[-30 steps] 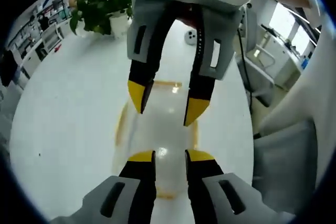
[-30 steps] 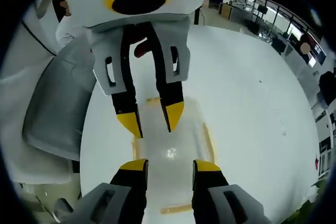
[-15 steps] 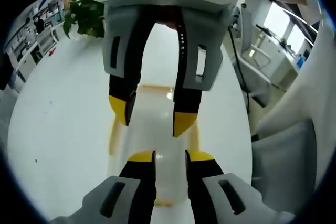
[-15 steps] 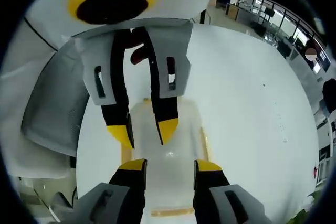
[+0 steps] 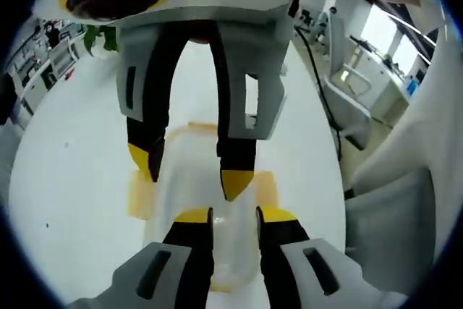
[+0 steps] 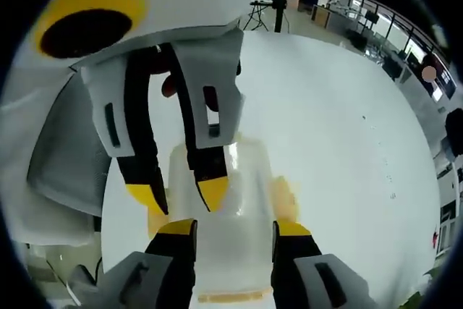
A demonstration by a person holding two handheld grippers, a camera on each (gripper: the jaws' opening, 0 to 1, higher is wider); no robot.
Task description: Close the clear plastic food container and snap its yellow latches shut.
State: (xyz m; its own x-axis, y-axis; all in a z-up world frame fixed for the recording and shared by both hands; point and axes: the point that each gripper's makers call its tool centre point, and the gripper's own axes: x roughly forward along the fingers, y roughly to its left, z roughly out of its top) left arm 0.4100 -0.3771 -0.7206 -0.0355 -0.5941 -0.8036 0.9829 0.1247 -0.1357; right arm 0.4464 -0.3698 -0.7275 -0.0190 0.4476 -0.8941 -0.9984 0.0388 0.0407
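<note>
Risking a skid: the clear container (image 5: 206,200), smooth rounded plastic with yellow latches (image 5: 141,193) on a glossy white table (image 5: 65,179), lies between both grippers and could slide if pressed unevenly. Left gripper (image 5: 233,216), at 6 o'clock, stands slightly apart, empty. Right gripper (image 6: 226,228), at 6 o'clock, stands apart over the lid.

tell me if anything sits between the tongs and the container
Nothing visible does. The left tongs and right tongs both hang right over the clear container on the white table, facing each other, with only bare lid between their tips.
</note>
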